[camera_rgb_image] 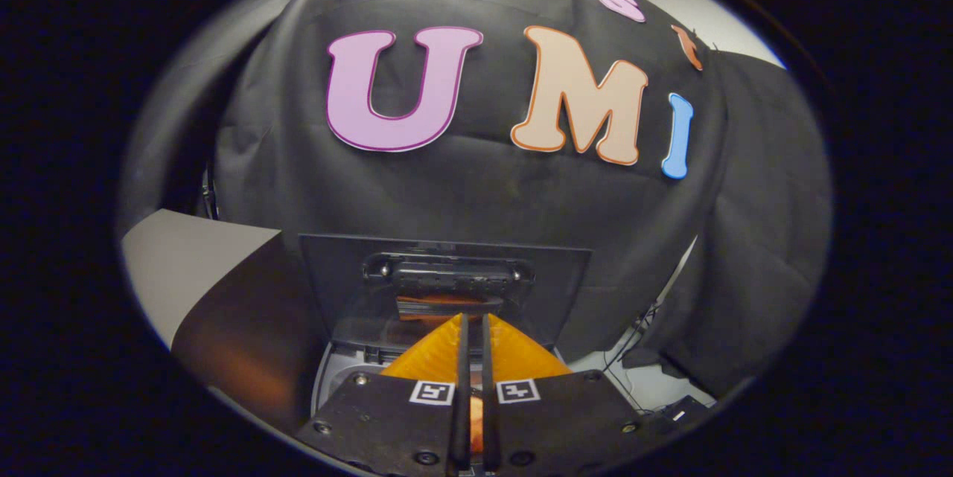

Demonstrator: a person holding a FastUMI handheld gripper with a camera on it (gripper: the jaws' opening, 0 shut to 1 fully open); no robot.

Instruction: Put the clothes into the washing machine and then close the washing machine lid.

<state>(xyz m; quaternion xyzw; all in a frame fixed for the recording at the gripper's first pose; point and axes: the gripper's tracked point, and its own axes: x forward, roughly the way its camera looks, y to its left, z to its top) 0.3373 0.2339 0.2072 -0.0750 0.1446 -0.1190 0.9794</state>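
We saw the tongs (pixel 473 328) nearly closed, both fingers pinching an orange garment (pixel 439 354) that bulged out either side, held directly above the washing machine's opening (pixel 339 373), with its raised lid (pixel 447 280) standing upright just beyond the fingertips.

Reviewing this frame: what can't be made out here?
- Gripper view: whether the claw, fingers nearly together, holds any clothes; none shows between them.
- Gripper view: the washing machine drum opening, hidden behind the claw's body.
- Gripper view: the raised washing machine lid is see-through with reflections, so what lies behind it is unclear.
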